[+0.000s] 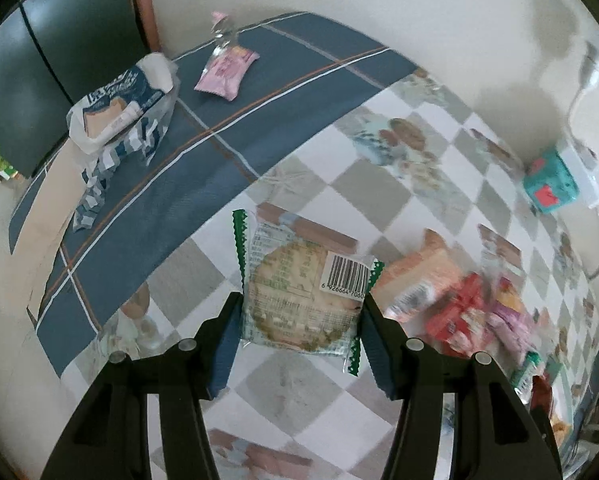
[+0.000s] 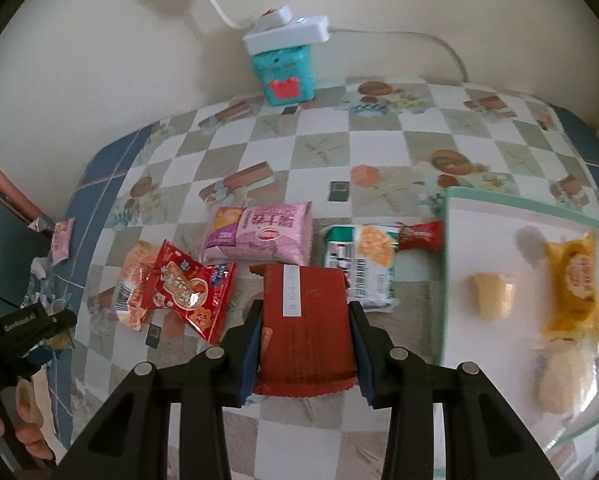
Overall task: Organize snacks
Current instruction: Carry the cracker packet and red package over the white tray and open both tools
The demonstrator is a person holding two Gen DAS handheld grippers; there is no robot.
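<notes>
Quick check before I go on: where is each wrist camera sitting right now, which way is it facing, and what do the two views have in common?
Left wrist: on the left gripper, facing down-forward at a clear cracker packet between its fingers.
Right wrist: on the right gripper, facing a red packet it grips, tray right; person's hand shows.
Shared: teal box, checkered tablecloth.

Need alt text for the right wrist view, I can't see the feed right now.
The right gripper holds a dark red rectangular foil snack packet above the checkered tablecloth. Loose wrapped snacks lie beyond it, including a pink pillow-shaped packet; a white tray with a pale green rim on the right holds three.
</notes>
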